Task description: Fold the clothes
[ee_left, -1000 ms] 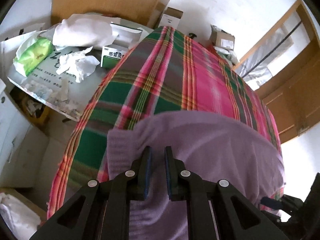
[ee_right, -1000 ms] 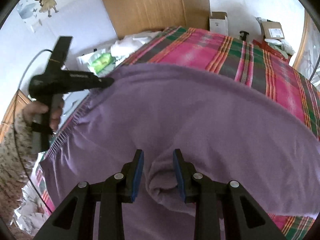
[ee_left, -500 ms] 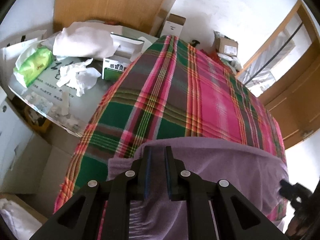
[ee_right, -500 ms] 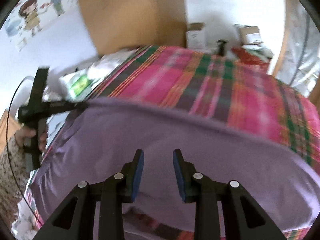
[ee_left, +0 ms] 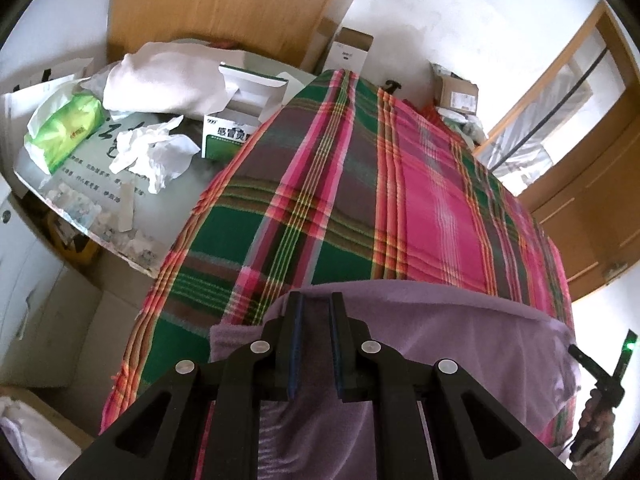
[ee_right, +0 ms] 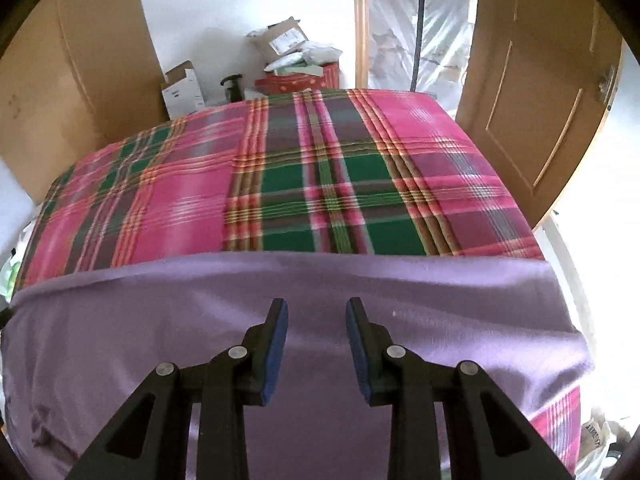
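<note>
A purple knit garment (ee_left: 460,344) lies spread flat across the near end of a bed covered by a pink and green plaid blanket (ee_left: 360,200). My left gripper (ee_left: 317,298) is shut on the garment's left edge, with purple cloth pinched between its narrow jaws. In the right wrist view the same garment (ee_right: 440,300) fills the lower half of the frame, its far edge straight across the blanket (ee_right: 320,184). My right gripper (ee_right: 316,304) hovers open over the cloth with nothing between its fingers. A hand (ee_left: 596,420) holding that gripper shows at the left wrist view's right edge.
A cluttered side table (ee_left: 100,200) stands left of the bed with a green tissue pack (ee_left: 64,136), a medicine box (ee_left: 224,140) and crumpled paper. Cardboard boxes (ee_right: 184,88) sit beyond the bed's far end. A wooden door (ee_right: 532,100) stands at the right.
The garment has come down from raised to flat on the near end of the bed. My right gripper let go of the bunched cloth and swung to the right. The left gripper stayed shut.
</note>
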Motion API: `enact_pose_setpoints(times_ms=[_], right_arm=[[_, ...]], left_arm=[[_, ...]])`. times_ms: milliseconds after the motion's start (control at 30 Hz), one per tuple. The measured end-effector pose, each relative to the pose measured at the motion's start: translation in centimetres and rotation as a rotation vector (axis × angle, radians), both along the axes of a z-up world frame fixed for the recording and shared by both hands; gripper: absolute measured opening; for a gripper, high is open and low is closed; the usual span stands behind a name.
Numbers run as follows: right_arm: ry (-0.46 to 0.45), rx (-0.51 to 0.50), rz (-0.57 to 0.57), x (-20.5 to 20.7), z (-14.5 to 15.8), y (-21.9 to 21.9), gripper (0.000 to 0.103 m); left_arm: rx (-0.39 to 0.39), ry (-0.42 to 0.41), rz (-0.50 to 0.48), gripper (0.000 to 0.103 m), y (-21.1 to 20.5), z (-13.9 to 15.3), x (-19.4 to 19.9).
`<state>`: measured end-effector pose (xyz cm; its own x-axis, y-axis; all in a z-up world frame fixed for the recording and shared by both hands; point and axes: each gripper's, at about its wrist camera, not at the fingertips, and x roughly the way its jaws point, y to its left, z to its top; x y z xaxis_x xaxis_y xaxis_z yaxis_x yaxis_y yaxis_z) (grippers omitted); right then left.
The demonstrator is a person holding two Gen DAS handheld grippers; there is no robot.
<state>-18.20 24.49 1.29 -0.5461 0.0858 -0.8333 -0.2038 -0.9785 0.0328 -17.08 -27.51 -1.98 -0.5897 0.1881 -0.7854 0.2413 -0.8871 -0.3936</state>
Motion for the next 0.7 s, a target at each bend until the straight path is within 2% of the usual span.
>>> enact_pose_setpoints(times_ms=[367, 667, 700], right_arm=[[-0.006, 0.012, -0.037, -3.2, -0.7, 2.4, 0.031], [0.018, -0.069, -0.271, 1.8, -0.1, 13.6, 0.031], [0.020, -0.080, -0.298, 2.4, -0.1, 14.9, 0.034]], left_arm=[[-0.023, -0.003, -0.001, 0.013, 0.4, 0.1, -0.7], [-0.009, 0.018, -0.004, 0.013, 0.3, -0.1, -0.4], [-0.010, 0.019, -0.004, 0.013, 0.3, -0.1, -0.4]])
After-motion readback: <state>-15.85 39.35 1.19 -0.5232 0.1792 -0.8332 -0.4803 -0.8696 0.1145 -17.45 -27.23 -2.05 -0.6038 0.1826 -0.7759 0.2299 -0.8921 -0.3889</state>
